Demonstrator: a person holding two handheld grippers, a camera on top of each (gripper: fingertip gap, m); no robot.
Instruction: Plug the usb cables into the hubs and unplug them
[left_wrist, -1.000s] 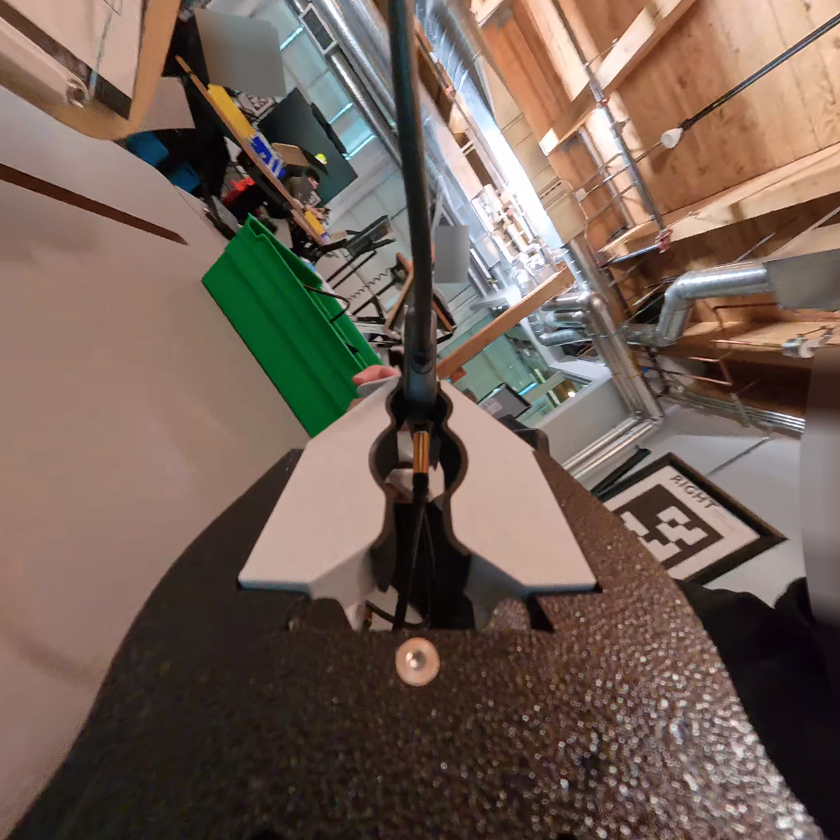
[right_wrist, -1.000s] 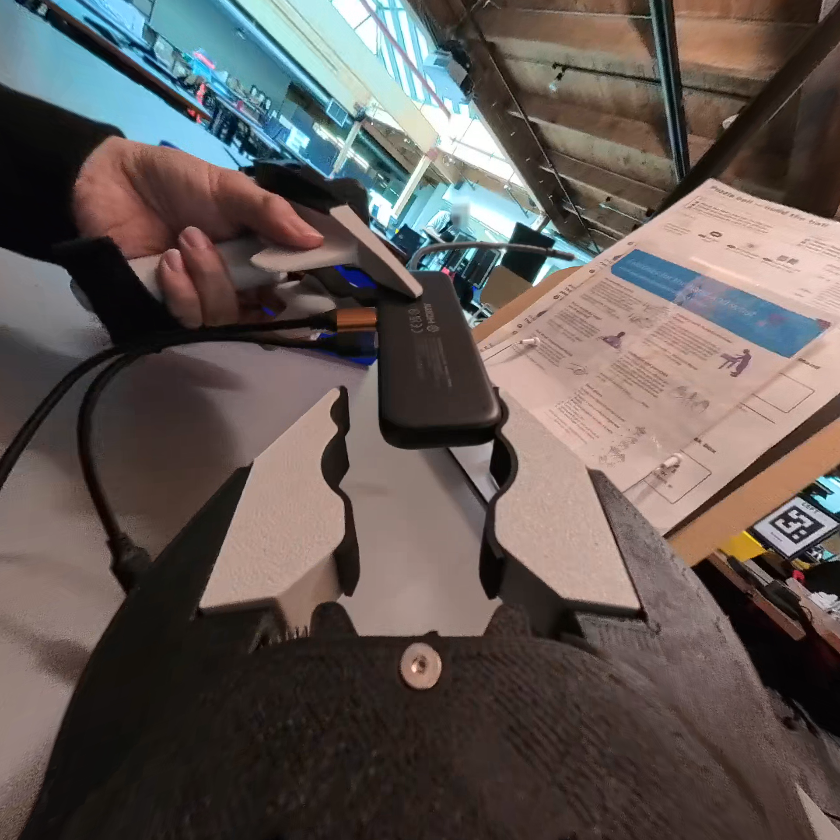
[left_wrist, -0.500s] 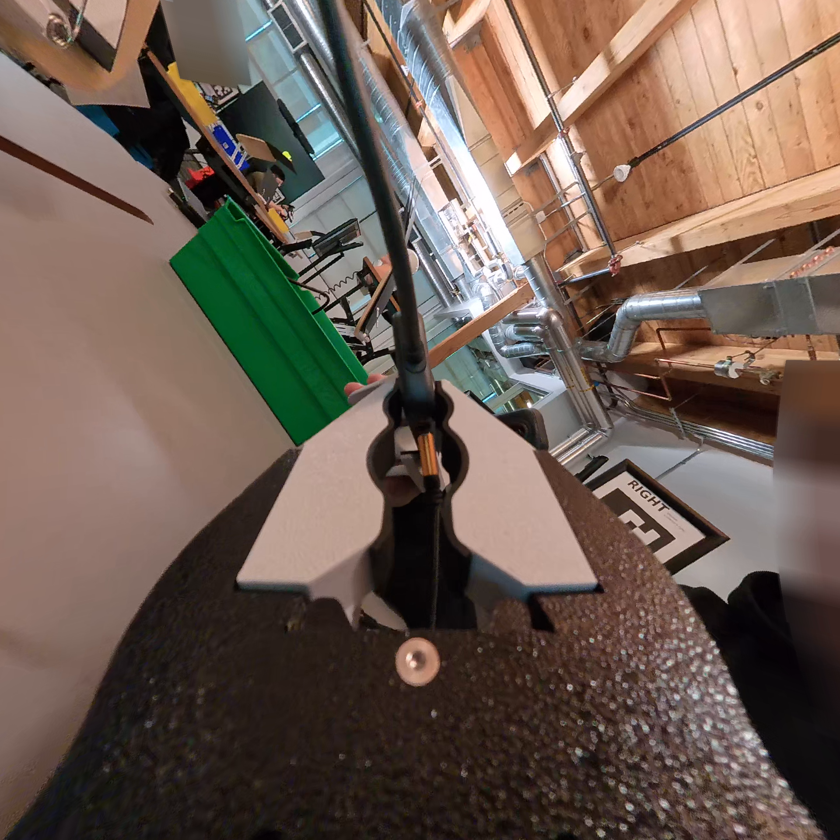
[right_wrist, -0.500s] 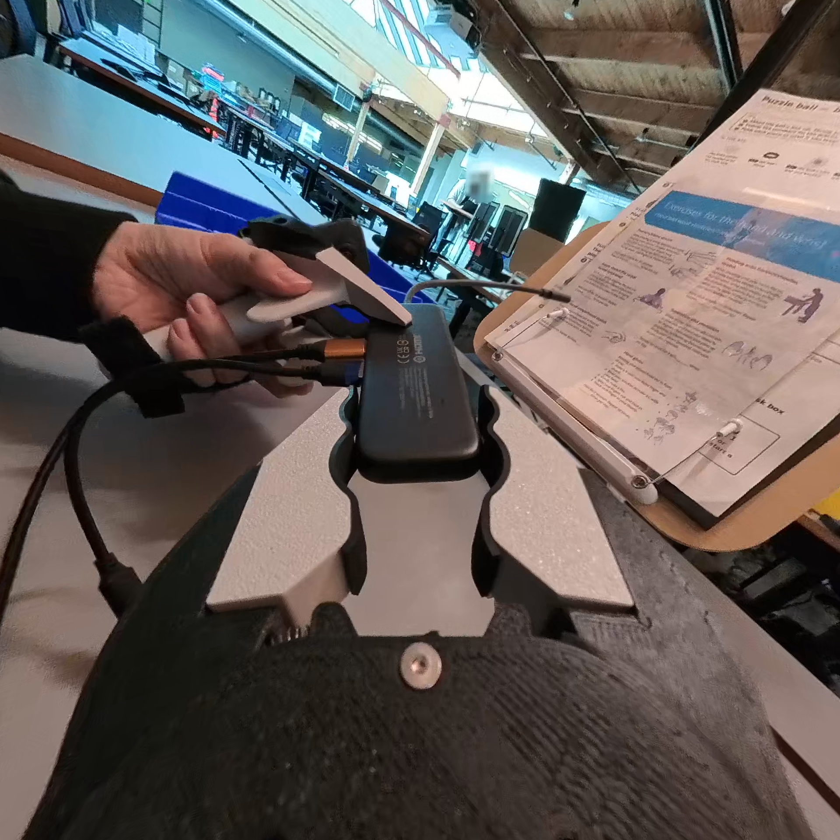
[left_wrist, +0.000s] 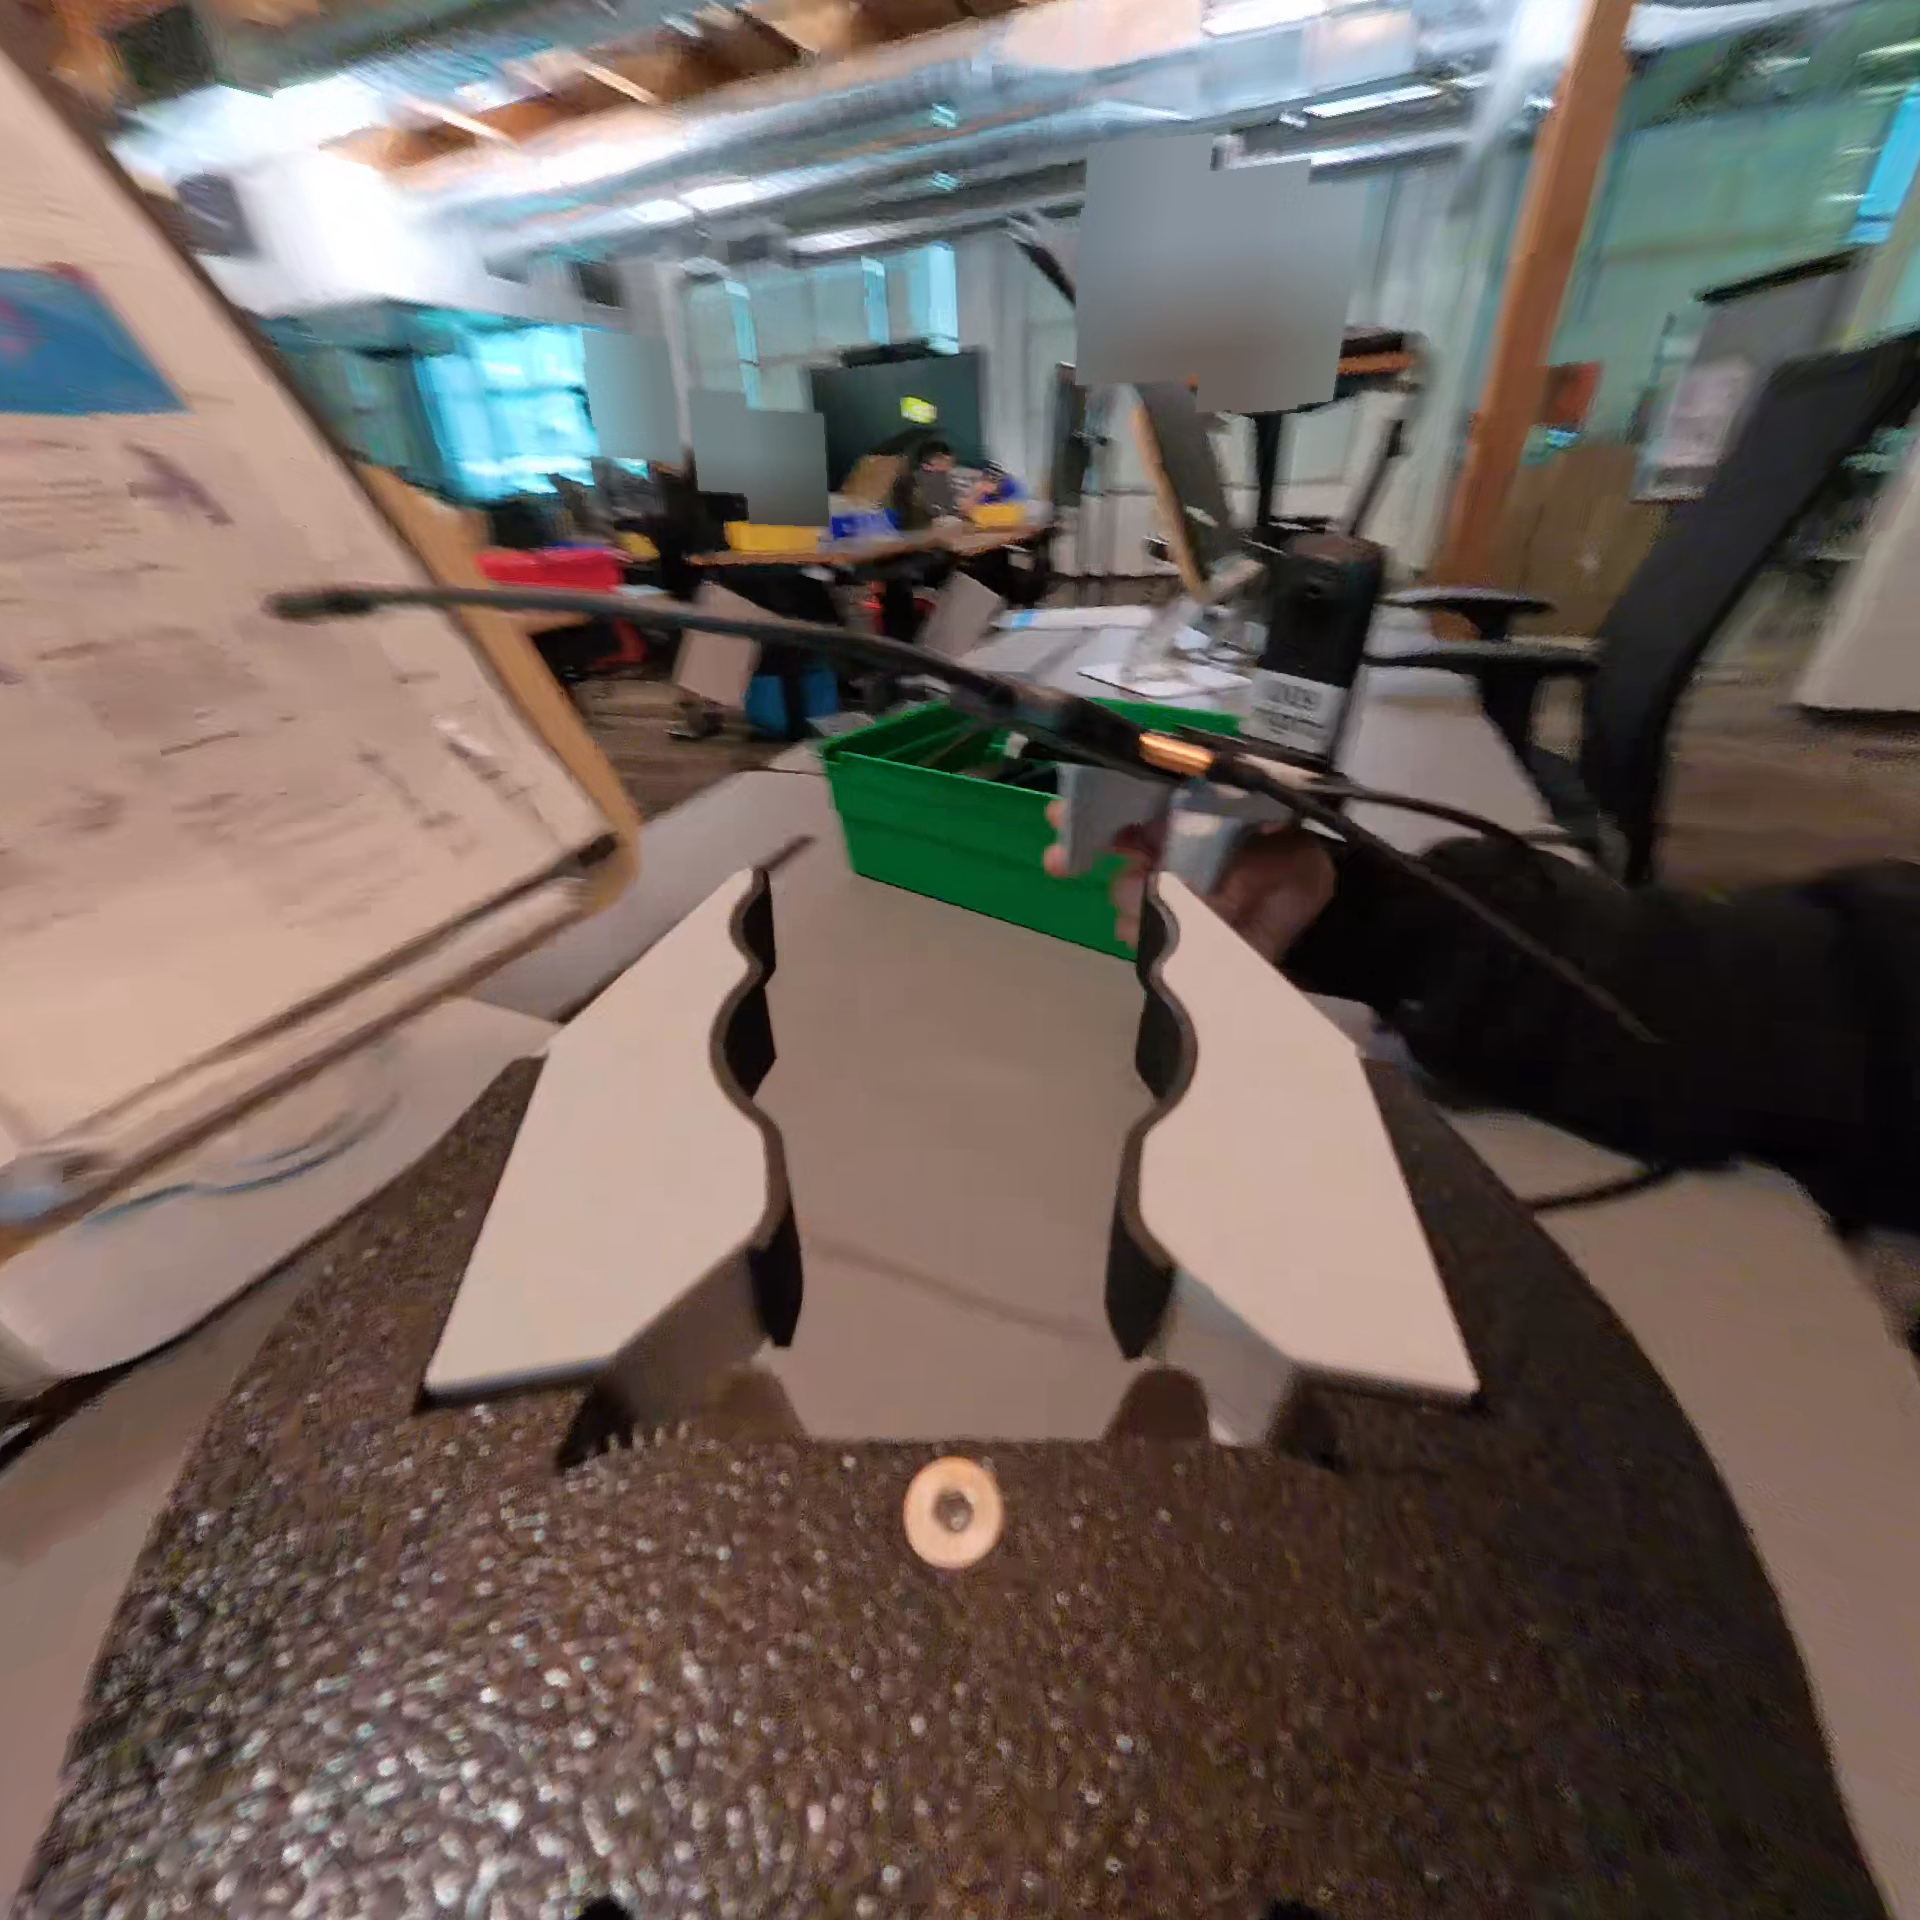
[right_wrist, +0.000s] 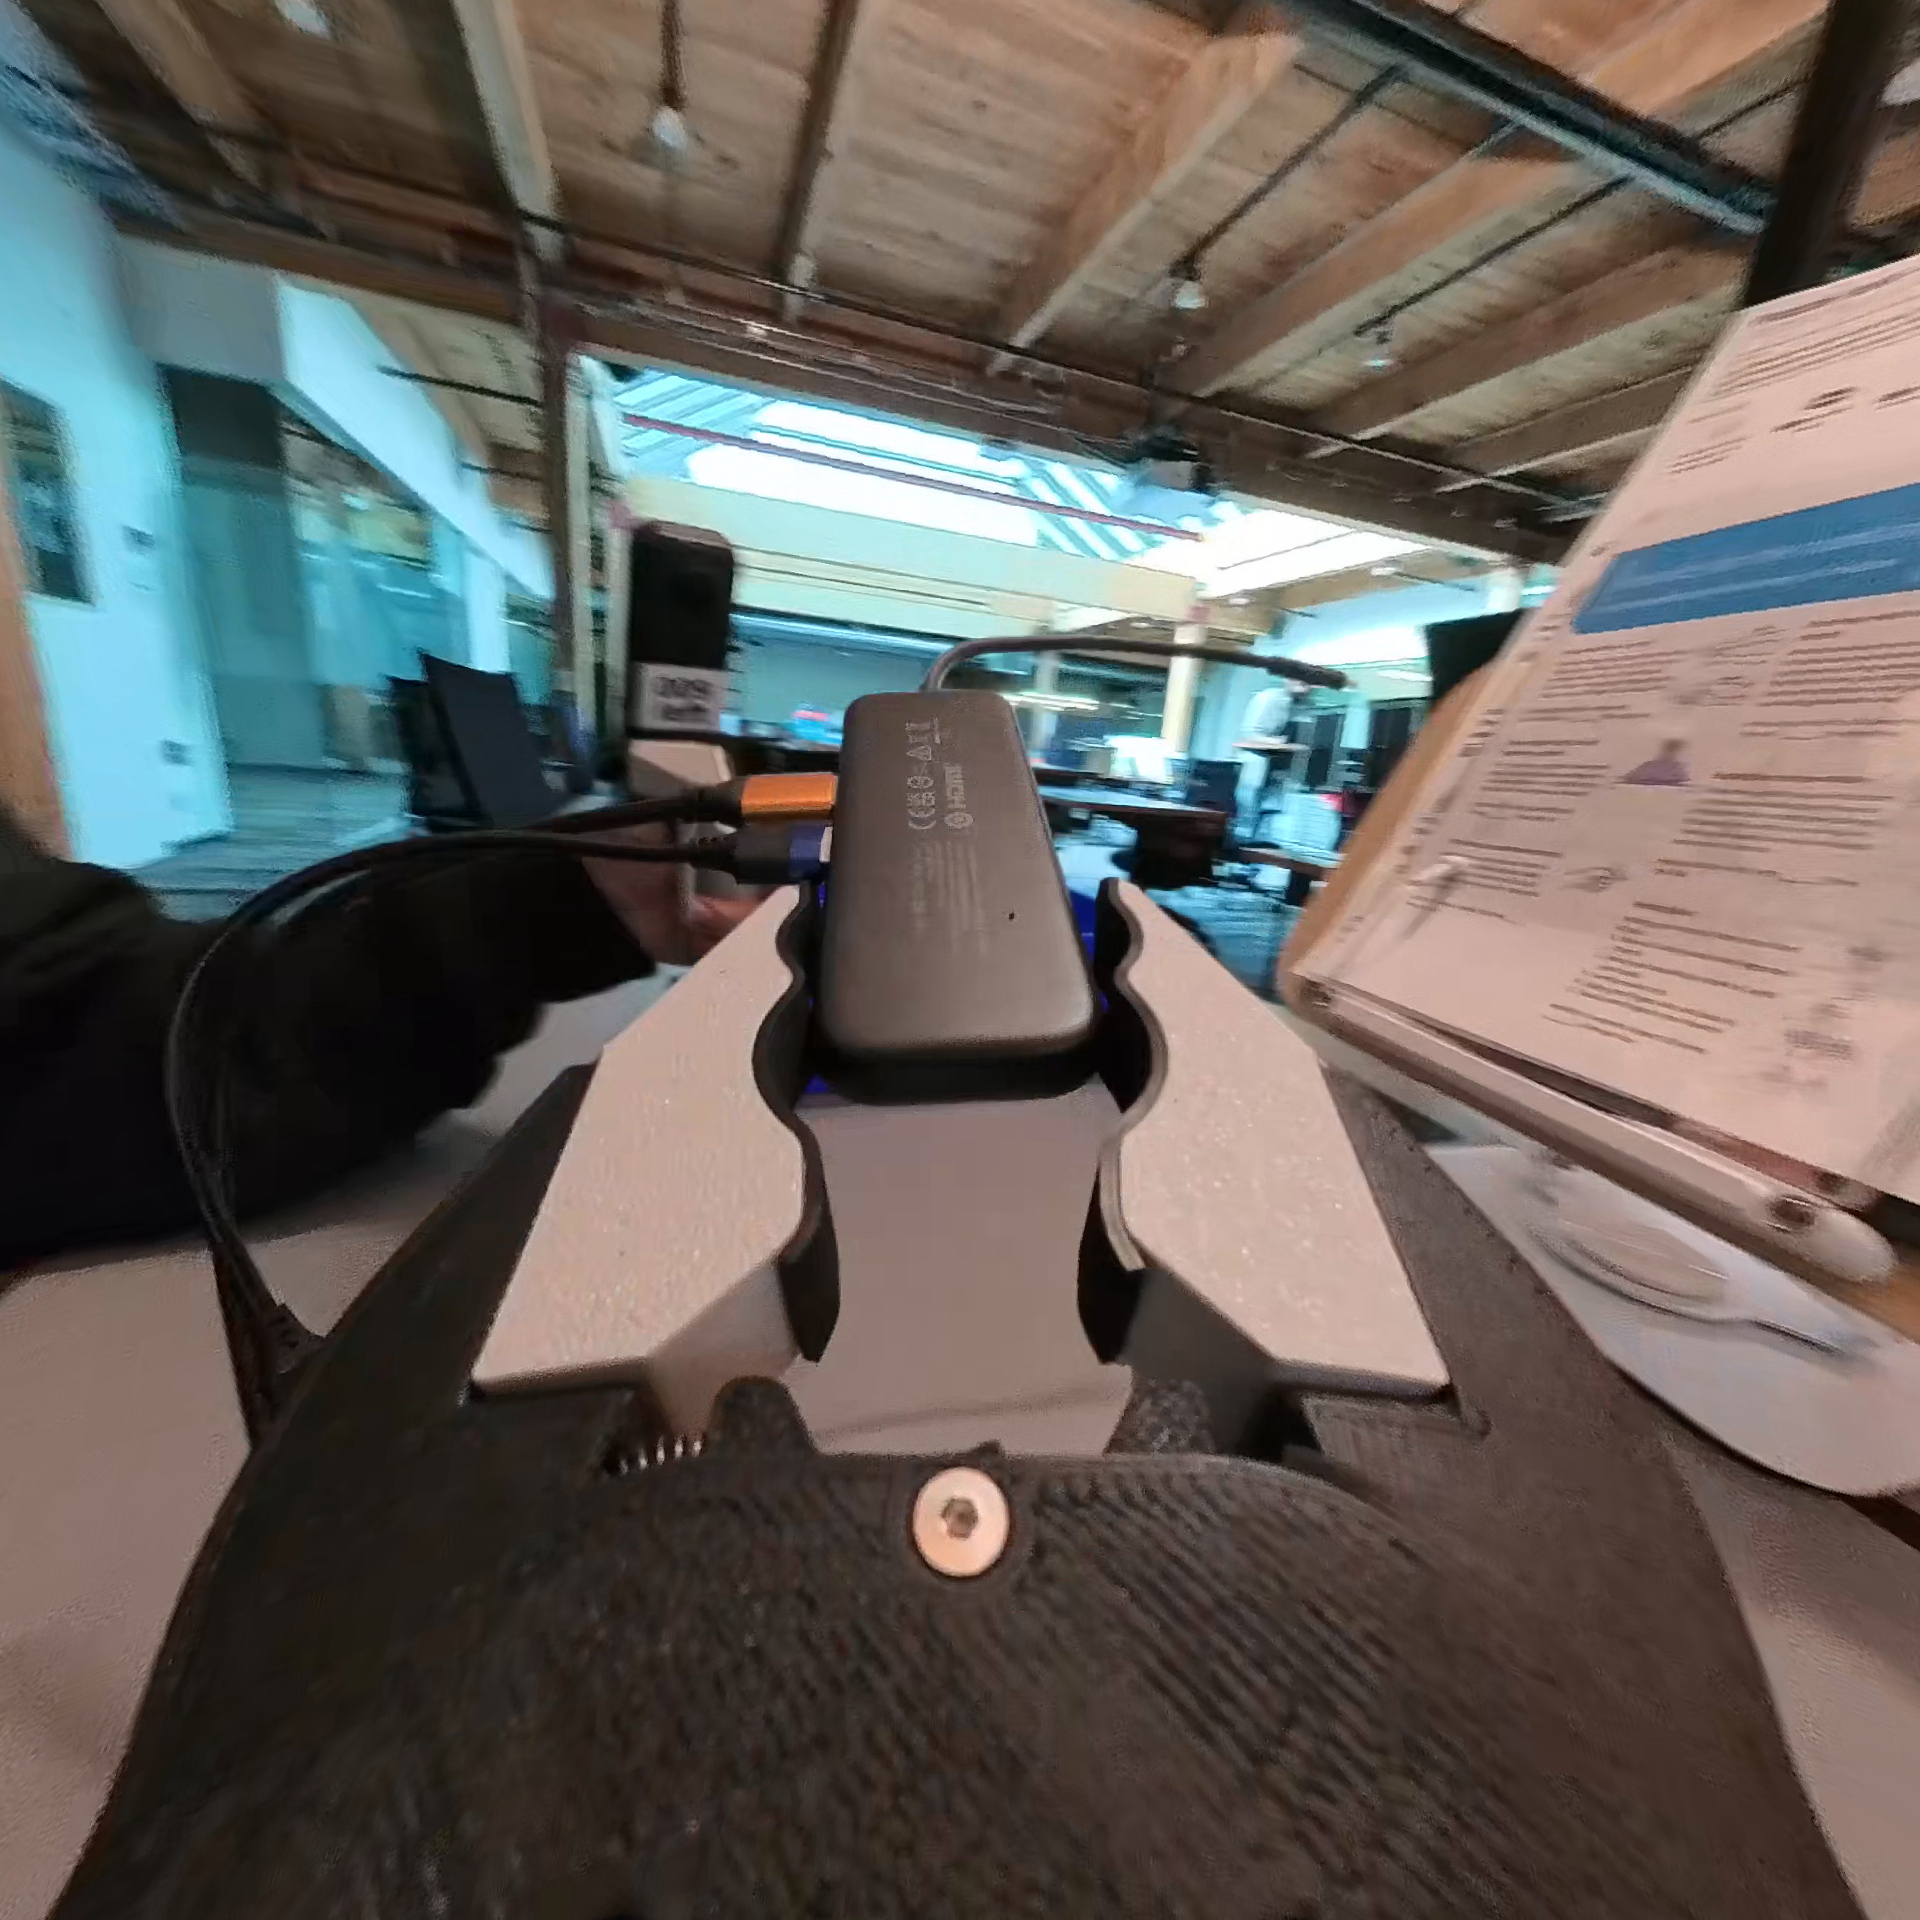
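Observation:
My right gripper (right_wrist: 951, 899) is shut on the near end of a black USB hub (right_wrist: 945, 883) and holds it above the grey table. Two cables are plugged into the hub's left side: an orange-collared plug (right_wrist: 790, 798) and, just below it, a blue-collared plug (right_wrist: 779, 852). Their black cables (right_wrist: 208, 1039) loop down to the left. My left gripper (left_wrist: 954, 904) is open and empty, back from the hub. In the left wrist view the hub (left_wrist: 1039, 712) shows edge-on with the orange plug (left_wrist: 1174, 753) in it, between the right gripper's fingers (left_wrist: 1091, 821).
A tilted wooden stand with a printed sheet (left_wrist: 208, 675) stands on the left, and also shows in the right wrist view (right_wrist: 1662, 831). A green bin (left_wrist: 935, 821) sits behind the hub. A black office chair (left_wrist: 1714, 623) stands at the right. The hub's own cable (left_wrist: 623, 613) arcs leftwards.
My left gripper let go of the orange plug, opened and swung back from the hub. My right gripper closed on the hub and holds it level; both plugs stay in.

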